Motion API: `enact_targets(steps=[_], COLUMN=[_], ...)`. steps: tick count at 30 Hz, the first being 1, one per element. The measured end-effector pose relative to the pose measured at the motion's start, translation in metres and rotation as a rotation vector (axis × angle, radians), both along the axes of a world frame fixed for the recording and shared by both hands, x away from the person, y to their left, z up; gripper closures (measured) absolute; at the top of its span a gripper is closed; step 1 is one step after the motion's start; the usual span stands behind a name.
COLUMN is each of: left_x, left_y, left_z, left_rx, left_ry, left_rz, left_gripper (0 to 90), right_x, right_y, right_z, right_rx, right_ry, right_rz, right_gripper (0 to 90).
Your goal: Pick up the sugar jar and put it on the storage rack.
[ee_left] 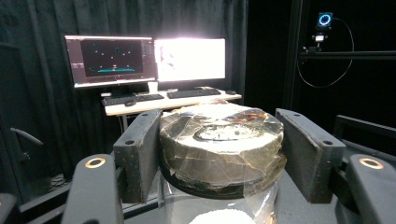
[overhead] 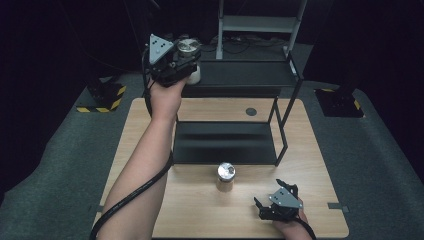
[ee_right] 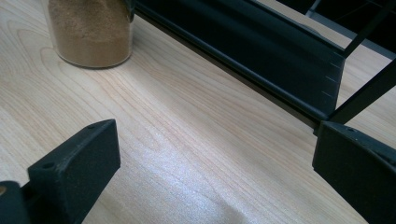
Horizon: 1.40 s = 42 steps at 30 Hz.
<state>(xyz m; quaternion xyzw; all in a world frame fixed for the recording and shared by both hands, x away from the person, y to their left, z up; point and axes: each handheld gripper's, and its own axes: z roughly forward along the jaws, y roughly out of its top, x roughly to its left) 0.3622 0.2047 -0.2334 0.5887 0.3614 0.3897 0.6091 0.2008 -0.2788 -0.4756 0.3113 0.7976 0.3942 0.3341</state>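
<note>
Holding a glass jar of white powder aloft in the left tongs, jaws pinching its tape-wrapped metal lid from either side, jar hanging upright just off the left front corner of the black rack's upper shelf. Judging the coming move: carrying the jar to the right and away over that shelf, keeping its long axis vertical. Resting the right tongs low on the wooden surface, jaws spread with nothing between them. Standing near them, to their left, a second jar of brown powder, just before the rack's lower shelf, nearer the right hand.
</note>
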Motion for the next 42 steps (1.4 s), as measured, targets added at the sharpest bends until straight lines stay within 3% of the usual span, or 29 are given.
enact_targets(steps=[30, 35, 39, 42], left_x=[0.002, 0.002, -0.001, -0.003], left_y=[-0.003, -0.003, -0.007, -0.010], left_z=[-0.005, -0.004, -0.004, -0.003], left_rx=[0.018, 0.001, 0.013, 0.006], left_ry=[0.003, 0.015, 0.009, 0.025], left_rz=[-0.005, -0.010, -0.002, 0.006], left_gripper=[33.3, 26.2, 15.6, 4.8], right_x=[0.000, 0.000, 0.000, 0.000], right_y=[0.001, 0.001, 0.001, 0.001], right_z=[0.000, 0.000, 0.000, 0.000], right_rx=[-0.004, -0.007, -0.004, -0.006], right_ry=[-0.001, -0.001, 0.000, -0.001], right_rz=[0.001, 0.002, 0.002, 0.002], right_gripper=[0.0, 0.0, 0.0, 0.0])
